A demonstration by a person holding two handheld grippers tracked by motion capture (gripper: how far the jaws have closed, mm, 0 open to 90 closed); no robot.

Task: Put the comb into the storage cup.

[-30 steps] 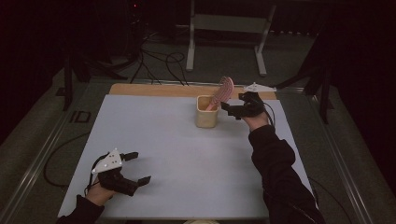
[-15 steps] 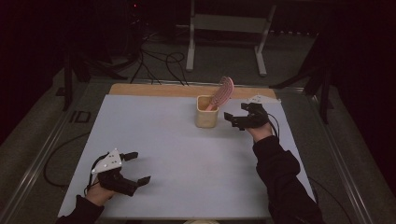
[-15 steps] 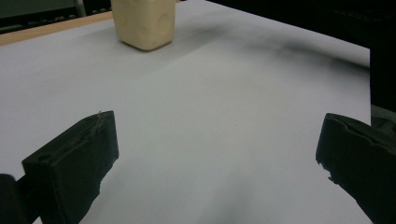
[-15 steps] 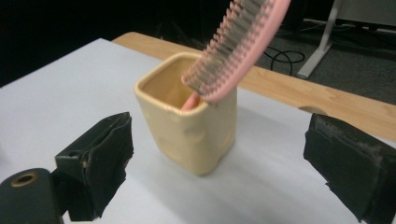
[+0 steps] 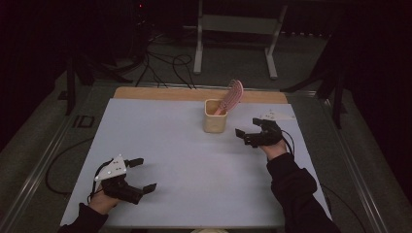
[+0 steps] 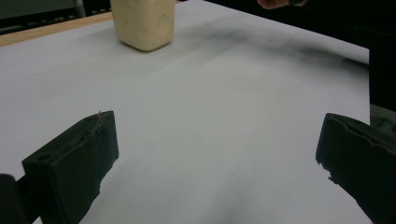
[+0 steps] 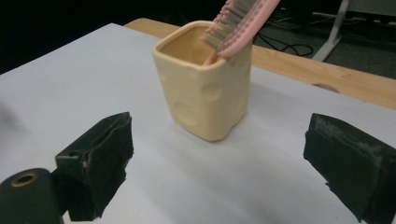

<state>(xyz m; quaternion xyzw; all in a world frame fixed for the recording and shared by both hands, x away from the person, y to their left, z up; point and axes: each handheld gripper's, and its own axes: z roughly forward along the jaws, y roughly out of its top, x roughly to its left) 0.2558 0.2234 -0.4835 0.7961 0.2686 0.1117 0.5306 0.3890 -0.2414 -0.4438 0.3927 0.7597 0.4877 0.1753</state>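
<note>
Brush [image 5: 233, 94] is standing in the cup [image 5: 214, 116], apparently placed | right gripper [image 5: 250, 135] is hovering just beside, jaws wide, empty | left gripper [image 5: 140, 174] is idling open, empty.

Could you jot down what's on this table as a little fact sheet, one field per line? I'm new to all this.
Surface: white table top with a wooden strip at its far edge
Cup: cream square cup with round dimples, upright near the far middle
In the cup: pink hairbrush, handle down, head leaning out over the rim
Right gripper: fingers open, empty, just to the right of the cup, not touching it
Left gripper: fingers open, empty, at the near left corner, far from the cup
</note>
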